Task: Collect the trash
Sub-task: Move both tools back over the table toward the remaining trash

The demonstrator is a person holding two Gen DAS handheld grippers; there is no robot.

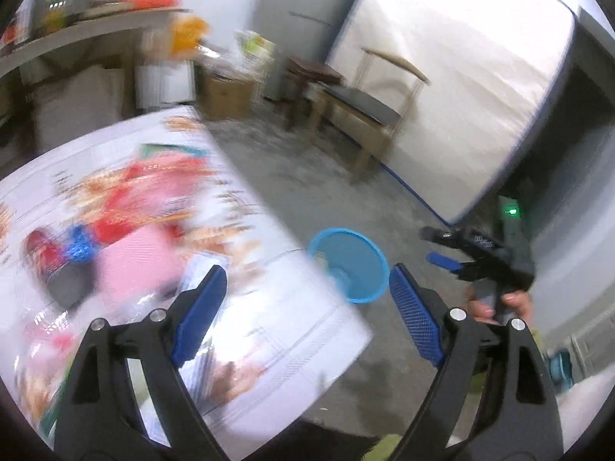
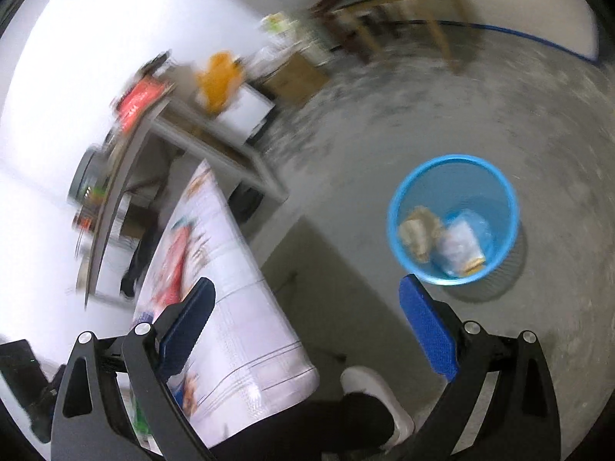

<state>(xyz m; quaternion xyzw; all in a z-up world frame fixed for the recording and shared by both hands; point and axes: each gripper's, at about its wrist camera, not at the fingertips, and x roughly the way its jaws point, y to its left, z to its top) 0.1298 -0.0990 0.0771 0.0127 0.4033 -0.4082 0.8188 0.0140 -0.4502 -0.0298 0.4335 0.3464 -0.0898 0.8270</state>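
Note:
A round blue bin (image 1: 357, 269) stands on the concrete floor beside the table's corner. In the right wrist view the bin (image 2: 396, 226) holds a crumpled brownish paper (image 2: 417, 230) and a clear plastic wrapper (image 2: 461, 246). My left gripper (image 1: 307, 272) is open and empty, hovering over the table edge, with the bin showing between its fingers. The right gripper (image 2: 307, 280) is open and empty too, above the floor left of the bin. The left wrist view shows that right gripper (image 1: 430, 246) held by a hand (image 1: 515, 303). Blurred red and pink wrappers (image 1: 134, 199) lie on the white patterned tablecloth (image 1: 269, 326).
A wooden chair (image 1: 365, 103) and a dark stool (image 1: 311, 73) stand by a large white panel (image 1: 461, 77) leaning on the wall. A cluttered shelf (image 1: 96, 27) and a cardboard box (image 1: 226, 92) sit behind the table. A white shoe (image 2: 373, 388) is near the table corner.

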